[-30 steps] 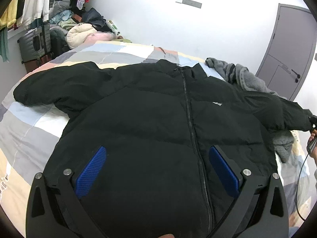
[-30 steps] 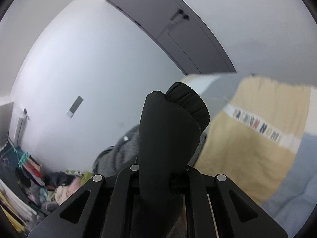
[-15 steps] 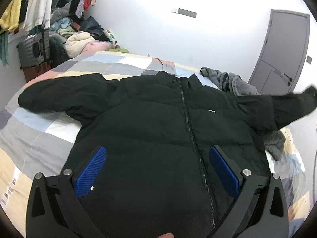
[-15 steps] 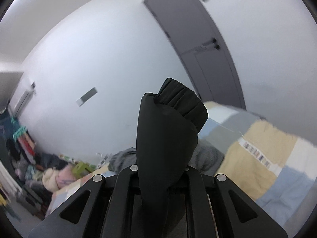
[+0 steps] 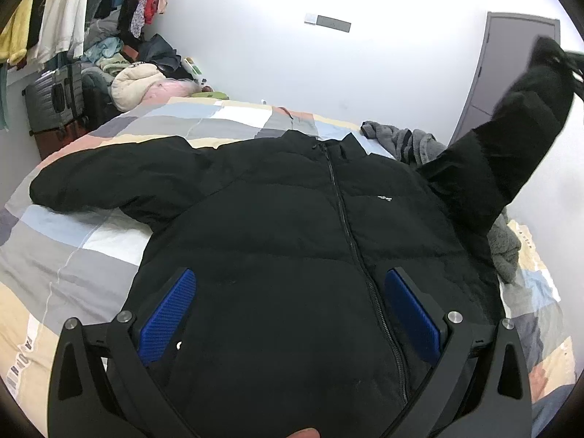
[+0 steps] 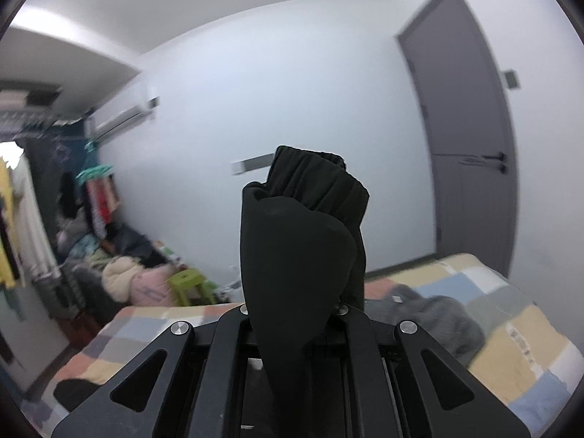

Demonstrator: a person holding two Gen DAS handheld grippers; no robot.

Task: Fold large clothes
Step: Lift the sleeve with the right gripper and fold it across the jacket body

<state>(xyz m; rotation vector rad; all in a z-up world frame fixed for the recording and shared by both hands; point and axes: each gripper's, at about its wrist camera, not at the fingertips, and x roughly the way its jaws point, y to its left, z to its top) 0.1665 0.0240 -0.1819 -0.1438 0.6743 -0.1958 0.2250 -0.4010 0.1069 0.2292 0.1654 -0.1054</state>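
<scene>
Right gripper (image 6: 299, 314): it was shut tight on the cuff of the sleeve (image 6: 303, 241), which stuck out past the fingers.
Left gripper (image 5: 290, 306): its blue pads (image 5: 168, 315) stood wide apart over the bottom part of the jacket, with nothing pinched between them.
Jacket (image 5: 277, 241): black and puffy, it lay front up and zipped on the bed (image 5: 65, 255), with one arm stretched flat to the left.
Change since a second ago: the sleeve (image 5: 511, 146) on the right had gone from lying low by the bed's edge to sticking high up in front of the door (image 5: 507, 73). The jacket's body had stayed flat.
Right camera change: it had shown mostly wall and blanket up close; now it looked level across the room.
Writing: a tiny white mark (image 5: 384, 197) sat on the chest, too small to read. Dark letters on the blanket's edge (image 5: 22, 361) were too bent to read.
Nearby: a grey fuzzy garment (image 5: 405, 142) lay under the raised sleeve.
</scene>
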